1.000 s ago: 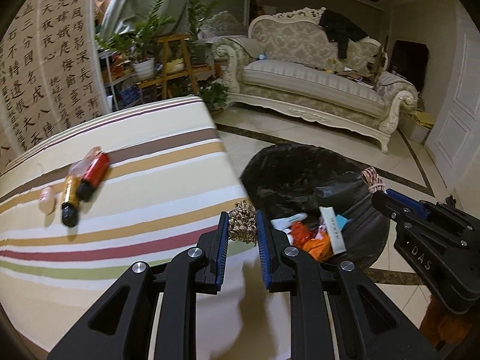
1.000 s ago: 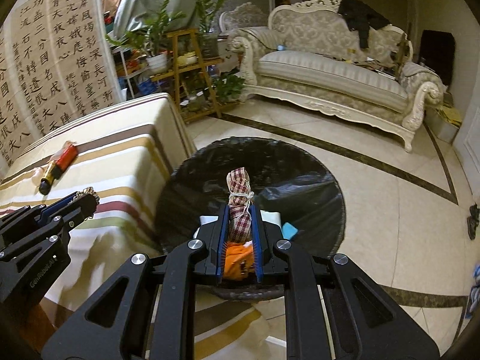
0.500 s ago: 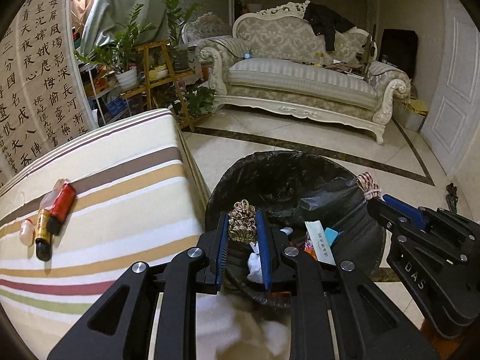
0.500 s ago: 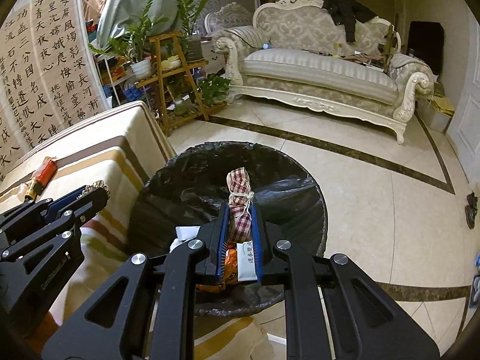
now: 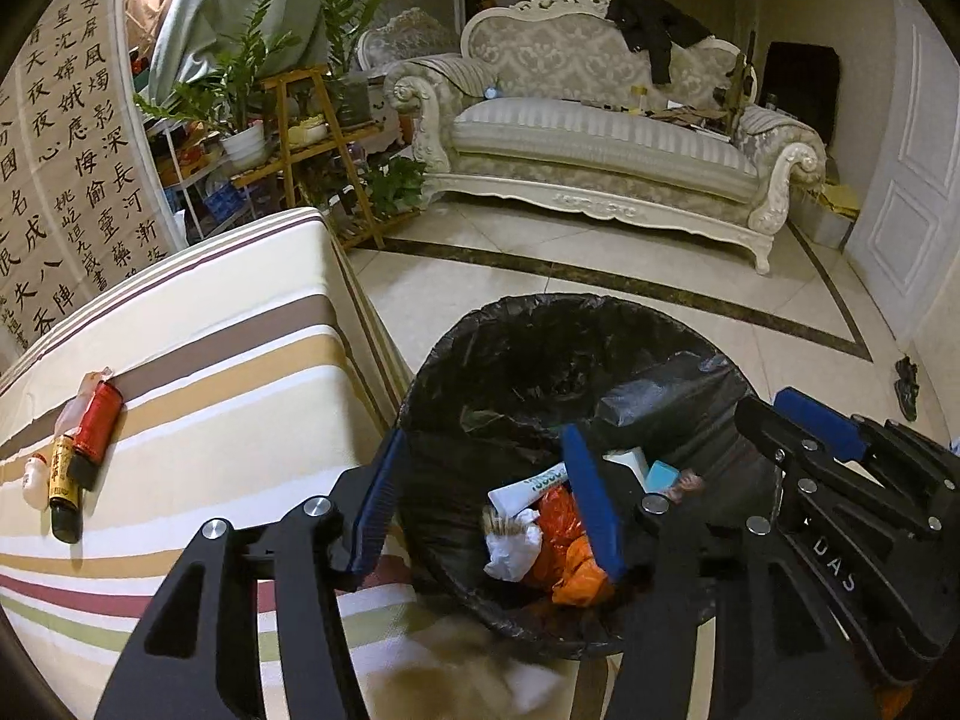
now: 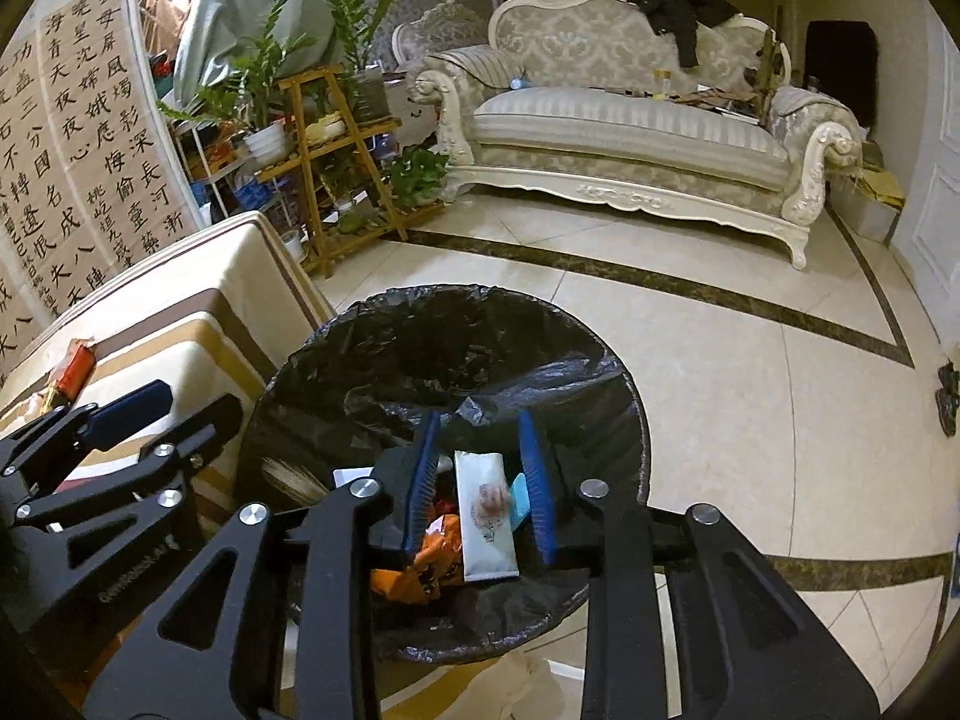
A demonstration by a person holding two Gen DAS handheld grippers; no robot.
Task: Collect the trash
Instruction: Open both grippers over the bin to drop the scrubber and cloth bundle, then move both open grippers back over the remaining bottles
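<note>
Over the bin (image 5: 576,324) | left gripper (image 5: 480,498) and right gripper (image 6: 480,474) both opening, nothing held | trash (image 5: 558,534) lies inside the bin | left to do: bottles (image 5: 84,450) on table (image 5: 210,360) at 9 o'clock

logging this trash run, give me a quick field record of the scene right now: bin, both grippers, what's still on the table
bin: round bin with black liner on the tiled floor beside the striped table
bin contents: orange wrapper, crumpled white tissue, white tube, white packet
left gripper: over the bin, jaws opening, nothing between them
right gripper: over the bin, jaws opening, nothing gripped
left on table: red tube, yellow-and-black tube, small white item
</note>
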